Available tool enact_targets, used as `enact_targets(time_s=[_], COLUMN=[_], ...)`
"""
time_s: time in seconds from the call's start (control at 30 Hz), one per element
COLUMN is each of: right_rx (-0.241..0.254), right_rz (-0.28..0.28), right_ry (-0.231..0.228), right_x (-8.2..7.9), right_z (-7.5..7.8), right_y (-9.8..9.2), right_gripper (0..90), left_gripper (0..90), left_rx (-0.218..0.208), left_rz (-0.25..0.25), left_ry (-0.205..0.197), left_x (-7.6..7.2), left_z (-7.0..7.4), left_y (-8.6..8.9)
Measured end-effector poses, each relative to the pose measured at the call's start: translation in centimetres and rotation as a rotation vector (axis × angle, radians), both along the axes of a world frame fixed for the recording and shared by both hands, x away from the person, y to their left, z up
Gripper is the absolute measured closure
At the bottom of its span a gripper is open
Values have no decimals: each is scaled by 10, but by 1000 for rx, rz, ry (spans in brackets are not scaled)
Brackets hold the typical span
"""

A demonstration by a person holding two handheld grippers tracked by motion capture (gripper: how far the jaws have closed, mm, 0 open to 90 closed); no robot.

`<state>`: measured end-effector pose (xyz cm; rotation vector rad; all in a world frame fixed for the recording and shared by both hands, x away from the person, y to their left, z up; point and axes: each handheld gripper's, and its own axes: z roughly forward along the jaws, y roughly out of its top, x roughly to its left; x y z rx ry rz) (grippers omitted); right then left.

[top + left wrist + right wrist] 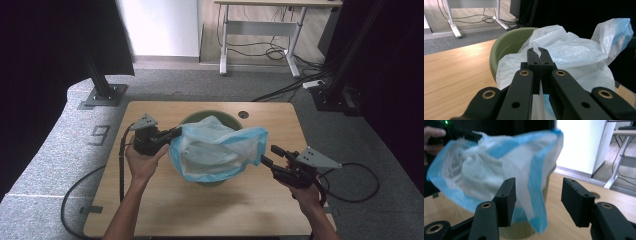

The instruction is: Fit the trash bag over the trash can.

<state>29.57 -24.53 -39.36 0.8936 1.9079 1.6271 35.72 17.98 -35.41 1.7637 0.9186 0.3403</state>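
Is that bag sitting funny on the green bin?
Yes. The blue and white plastic bag is not fitted around the green bin: it bunches up above the rim and one flap hangs loose on the right side. The left gripper pinches its edge, while the right gripper is open beside it.

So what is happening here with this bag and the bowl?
A person is fitting a plastic bag over a green bowl on a wooden table. The left hand-held gripper is shut on the bag's edge. The right hand-held gripper is open beside the bag's other side, with nothing pressed between its pads. The bag is bunched above the bowl, not yet spread over the rim.
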Motion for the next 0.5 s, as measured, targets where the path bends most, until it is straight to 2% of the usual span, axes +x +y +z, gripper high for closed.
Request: enact_targets(time_s=[0.1,0.2,0.27,0.33,0.4,0.5], right_rx=[3,17,3,1,-13,-43], right_rz=[-7,-6,-37,-60,-84,-123], right_ry=[-8,-1,4,23,26,22], right_x=[12,28,37,49,59,72], right_z=[8,12,13,13,13,14], right_y=[6,11,14,17,20,25], right_gripper=[474,659,777,861,881,883], left_gripper=[897,897,897,898,897,898], left_rx=[-1,-1,-4,-27,-15,-41], left_rz=[-4,1,9,13,18,23], left_ry=[4,4,5,14,17,39], left_x=[1,2,4,7,12,22], left_z=[1,1,0,-1,-2,-5], left_y=[1,4,7,12,15,20])
